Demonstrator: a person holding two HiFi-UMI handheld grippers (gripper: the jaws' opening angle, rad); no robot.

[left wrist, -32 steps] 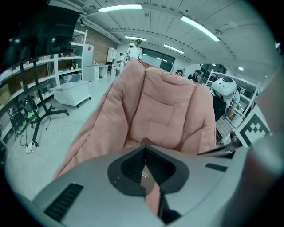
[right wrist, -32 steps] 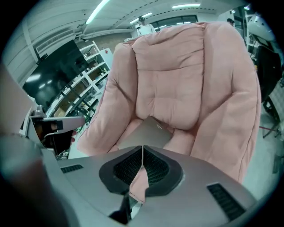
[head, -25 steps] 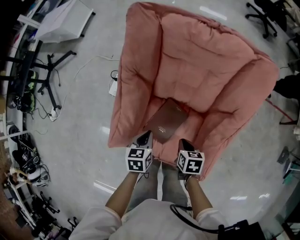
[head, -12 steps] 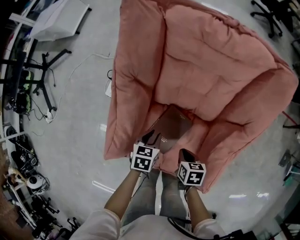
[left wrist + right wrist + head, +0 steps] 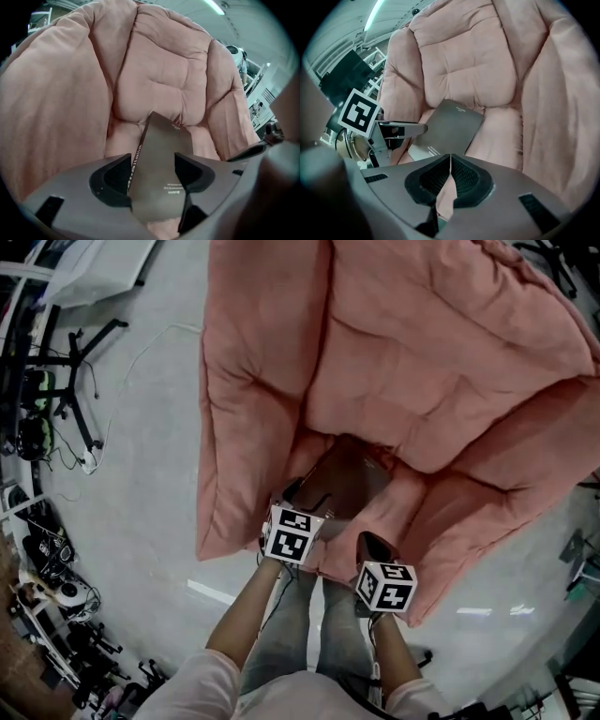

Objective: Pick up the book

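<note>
Grey floor (image 5: 141, 474), with a big pink padded chair (image 5: 422, 352) filling most of the head view. Brown book (image 5: 349, 486) lies flat on the seat in the dip between the two side cushions, far end up against the backrest, near corner pointing at the front edge. Left gripper (image 5: 154, 176) is over that near corner with its jaws opening; the book's near end sits between them, pads look not yet pressing on it. Right gripper (image 5: 450, 174) hangs just right of the book, near the seat's front; jaws are together with nothing in them. Book looks thin, flat and fairly stiff, probably light, with a matte cover that shouldn't slip much. Seat is soft and will likely give, so a lower jaw could push under the edge. Best hold, I'd judge, is the near end by the lettered spine on the left, where it's stiffest; a grip on the loose page side could let the cover flop open.
</note>
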